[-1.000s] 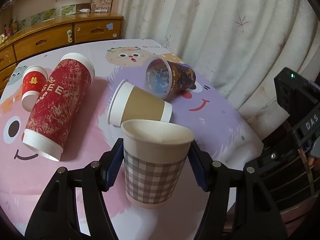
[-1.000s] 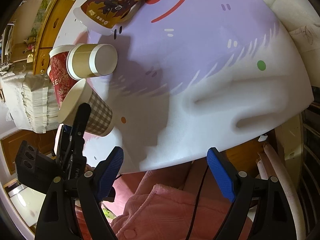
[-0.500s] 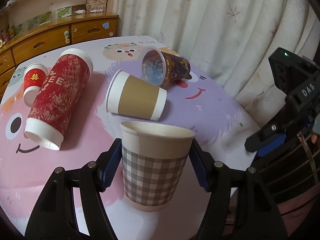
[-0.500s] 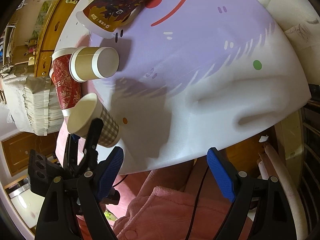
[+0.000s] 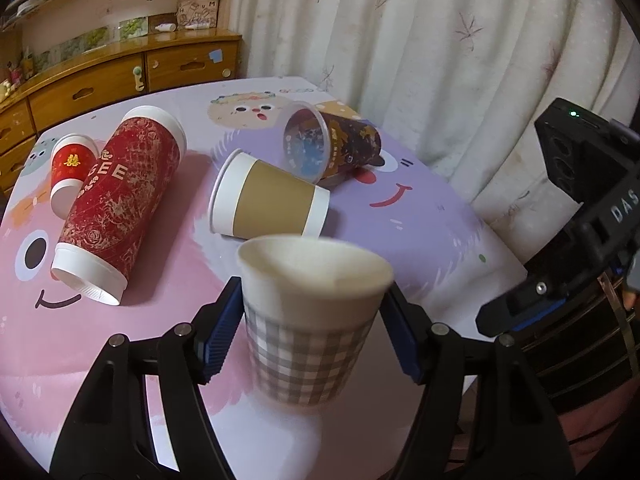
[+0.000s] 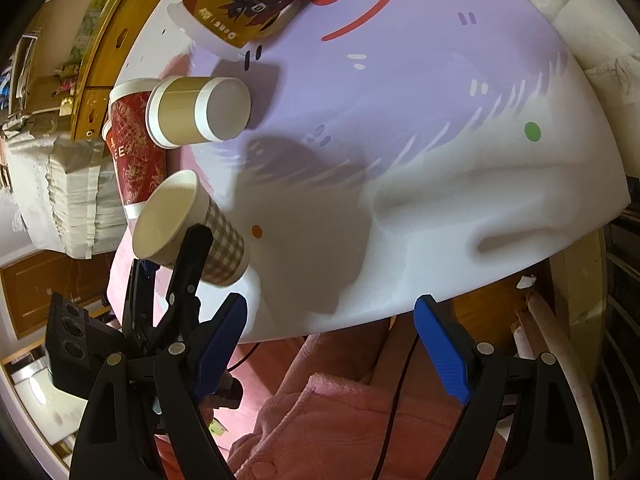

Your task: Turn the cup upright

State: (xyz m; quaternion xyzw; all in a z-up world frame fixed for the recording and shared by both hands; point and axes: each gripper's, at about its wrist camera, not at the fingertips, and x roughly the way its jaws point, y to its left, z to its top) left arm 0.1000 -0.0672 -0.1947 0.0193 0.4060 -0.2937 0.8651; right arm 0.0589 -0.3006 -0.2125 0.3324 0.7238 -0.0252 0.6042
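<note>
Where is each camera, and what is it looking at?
Left wrist: sits on the left gripper, looking across the table toward the curtain; its fingers clamp the checked cup.
Right wrist: sits on the open right gripper, looking over the table's near edge; pink sleeve below.
Both show the checked cup and brown cup.

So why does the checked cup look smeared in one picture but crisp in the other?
Left wrist view: the checked cup between the left gripper fingers is motion-blurred, while the cups lying behind stay sharp. Right wrist view: it looks crisp, beside a dark shadow on the table.
</note>
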